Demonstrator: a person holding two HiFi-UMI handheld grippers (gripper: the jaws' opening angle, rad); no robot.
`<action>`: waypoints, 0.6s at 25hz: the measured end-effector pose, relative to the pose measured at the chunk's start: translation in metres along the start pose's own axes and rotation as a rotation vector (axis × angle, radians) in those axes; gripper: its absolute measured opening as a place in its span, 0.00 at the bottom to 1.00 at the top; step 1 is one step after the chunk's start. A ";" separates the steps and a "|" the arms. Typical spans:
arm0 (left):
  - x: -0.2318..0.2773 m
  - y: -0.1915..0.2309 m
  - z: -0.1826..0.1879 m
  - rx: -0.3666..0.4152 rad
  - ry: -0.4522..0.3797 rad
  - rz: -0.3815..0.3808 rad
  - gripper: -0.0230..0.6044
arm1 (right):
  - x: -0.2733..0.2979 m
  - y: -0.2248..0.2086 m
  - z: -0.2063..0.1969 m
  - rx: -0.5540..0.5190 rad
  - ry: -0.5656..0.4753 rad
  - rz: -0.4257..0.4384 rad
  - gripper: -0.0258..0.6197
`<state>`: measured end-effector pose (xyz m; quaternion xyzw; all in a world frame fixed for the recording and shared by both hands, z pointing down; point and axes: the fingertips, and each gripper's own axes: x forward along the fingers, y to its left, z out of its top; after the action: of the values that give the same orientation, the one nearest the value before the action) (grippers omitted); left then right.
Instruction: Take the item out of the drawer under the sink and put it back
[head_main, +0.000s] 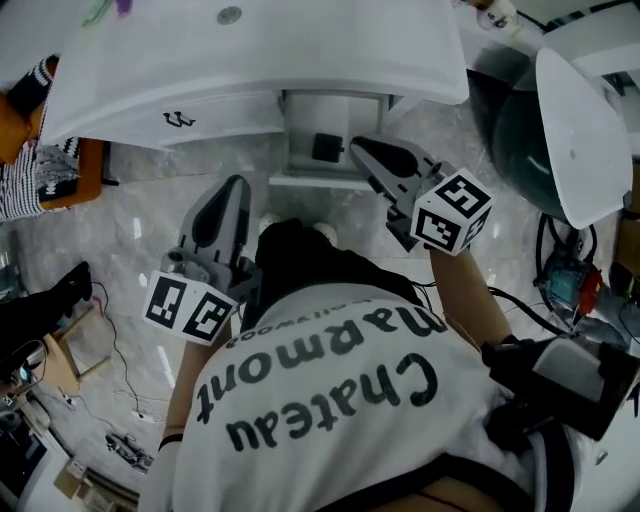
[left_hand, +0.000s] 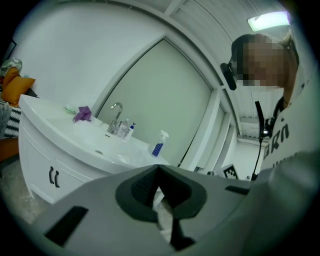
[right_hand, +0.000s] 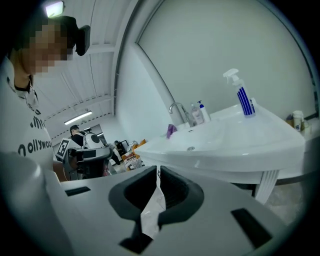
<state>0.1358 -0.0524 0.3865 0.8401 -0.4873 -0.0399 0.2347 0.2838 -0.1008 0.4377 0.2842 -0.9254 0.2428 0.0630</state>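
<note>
In the head view a white drawer (head_main: 300, 165) stands pulled out under the white sink vanity (head_main: 250, 70). A small dark item (head_main: 327, 147) lies inside it. My right gripper (head_main: 358, 146) is shut and empty, its tip just right of the item at the drawer's edge. Whether it touches the item I cannot tell. My left gripper (head_main: 236, 183) is shut and empty, lower left over the marble floor, apart from the drawer. In the left gripper view the gripper (left_hand: 159, 169) points up past the vanity (left_hand: 60, 145). The right gripper (right_hand: 158, 172) in its own view faces the sink basin (right_hand: 210, 142).
On the vanity top stand a faucet (left_hand: 116, 114), a blue-striped spray bottle (right_hand: 242, 95) and a purple object (left_hand: 82, 114). A white toilet lid (head_main: 585, 130) and a dark bin (head_main: 515, 130) are at the right. Cables and a power tool (head_main: 572, 282) lie on the floor.
</note>
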 end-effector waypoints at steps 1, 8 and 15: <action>0.003 0.002 -0.006 0.007 0.010 0.002 0.05 | 0.003 -0.006 -0.006 0.005 0.012 -0.003 0.06; 0.031 0.023 -0.044 0.013 0.081 -0.061 0.05 | 0.027 -0.042 -0.039 0.038 0.056 -0.030 0.06; 0.061 0.061 -0.073 -0.020 0.144 -0.066 0.05 | 0.046 -0.072 -0.075 0.105 0.097 -0.046 0.06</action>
<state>0.1404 -0.1024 0.4875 0.8540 -0.4408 0.0082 0.2762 0.2845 -0.1394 0.5447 0.2961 -0.9004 0.3031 0.0985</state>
